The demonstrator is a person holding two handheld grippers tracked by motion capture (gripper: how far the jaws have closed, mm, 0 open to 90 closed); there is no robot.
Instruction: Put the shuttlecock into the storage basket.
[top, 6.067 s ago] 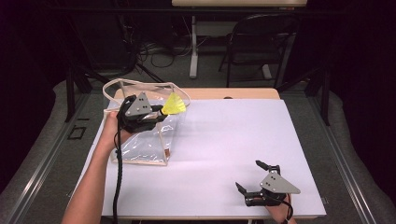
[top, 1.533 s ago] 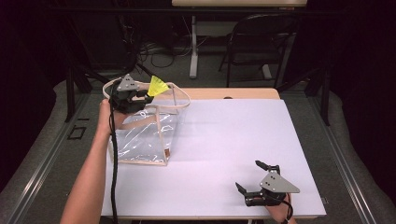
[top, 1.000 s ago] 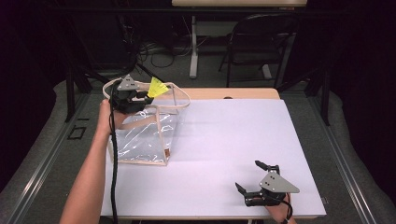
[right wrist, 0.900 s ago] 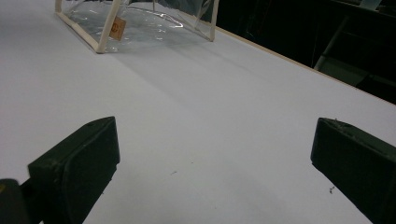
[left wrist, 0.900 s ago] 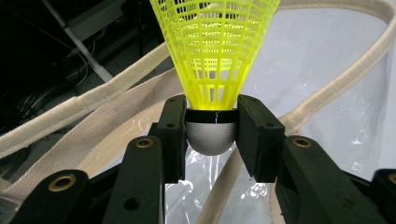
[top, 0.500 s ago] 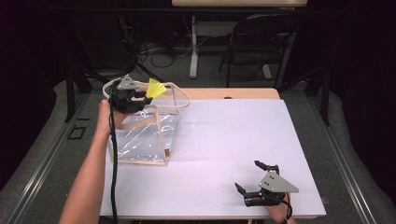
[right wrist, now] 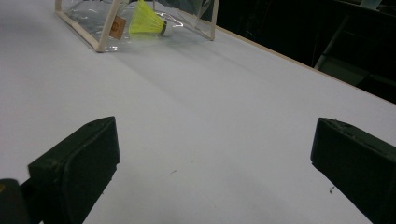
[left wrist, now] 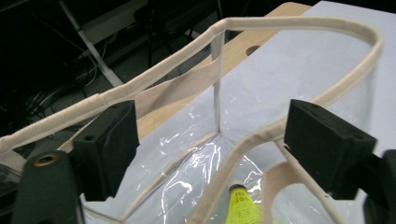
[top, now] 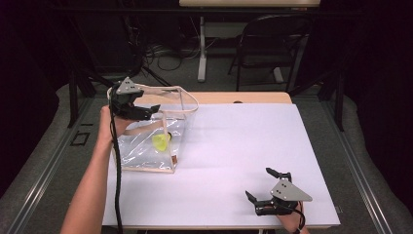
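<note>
Shuttlecock (right wrist: 145, 22) lies sideways in clear bag (top: 146, 146), cork toward table's far edge; both tongs open, empty.

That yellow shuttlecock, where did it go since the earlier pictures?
The left tool let go: its jaws now stand open above the clear bag, and the shuttlecock has dropped inside it. The right tool stayed open near the table's front edge.
</note>
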